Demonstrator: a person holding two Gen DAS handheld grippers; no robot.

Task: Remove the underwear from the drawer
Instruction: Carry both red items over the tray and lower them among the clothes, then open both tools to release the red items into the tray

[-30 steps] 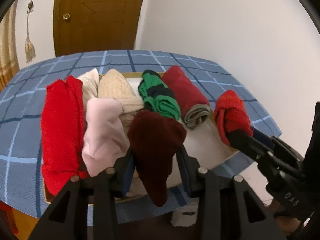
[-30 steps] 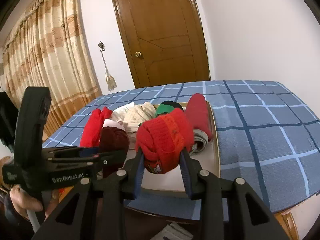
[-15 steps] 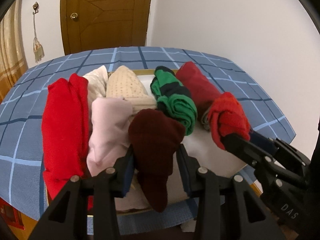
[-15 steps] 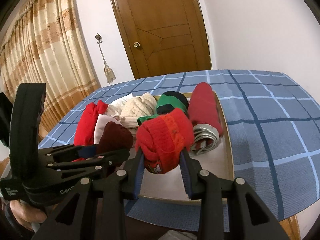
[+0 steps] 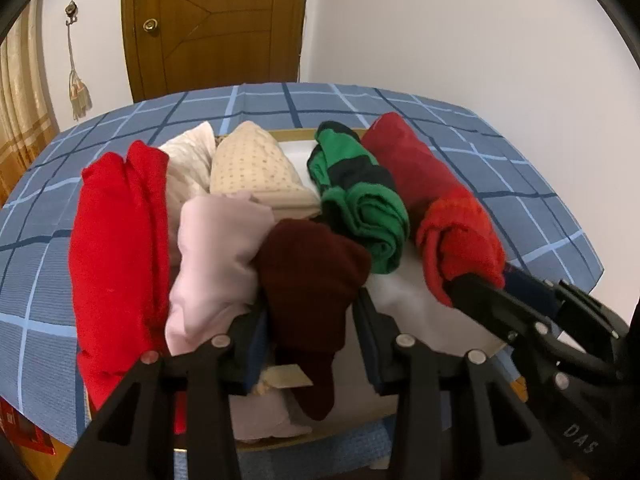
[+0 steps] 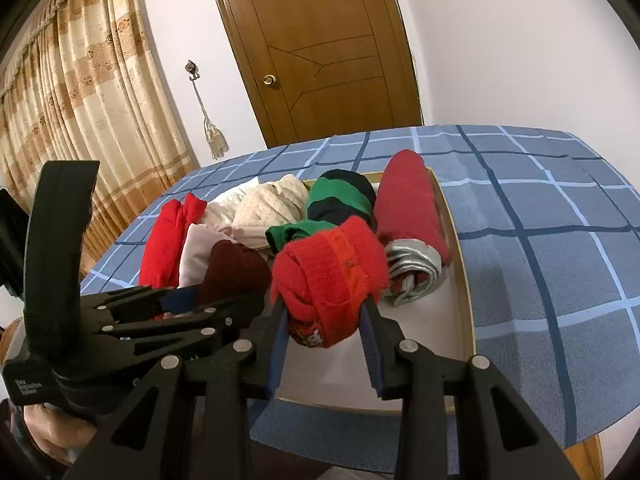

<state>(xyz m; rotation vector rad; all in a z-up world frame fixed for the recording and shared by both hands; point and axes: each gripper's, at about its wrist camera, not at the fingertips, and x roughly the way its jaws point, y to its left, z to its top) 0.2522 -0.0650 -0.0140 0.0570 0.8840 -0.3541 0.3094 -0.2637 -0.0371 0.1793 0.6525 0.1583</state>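
Left gripper (image 5: 310, 316) jaws pinching dark maroon roll (image 5: 312, 276), tail hanging toward 6 o'clock over drawer's near rim (image 5: 340, 434); right gripper (image 6: 324, 320) jaws pinching bright red roll (image 6: 330, 276), at 3 o'clock of the maroon one. Both rolls apparently clear of the pile, long axes roughly 6-to-12. Beyond, toward 12: remaining rolled underwear (image 5: 362, 196) still in drawer on blue checked bench (image 6: 560, 240); next likely lift-out toward 6.

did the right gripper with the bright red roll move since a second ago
Yes. In the left wrist view the right gripper and its bright red roll shifted toward the green roll.
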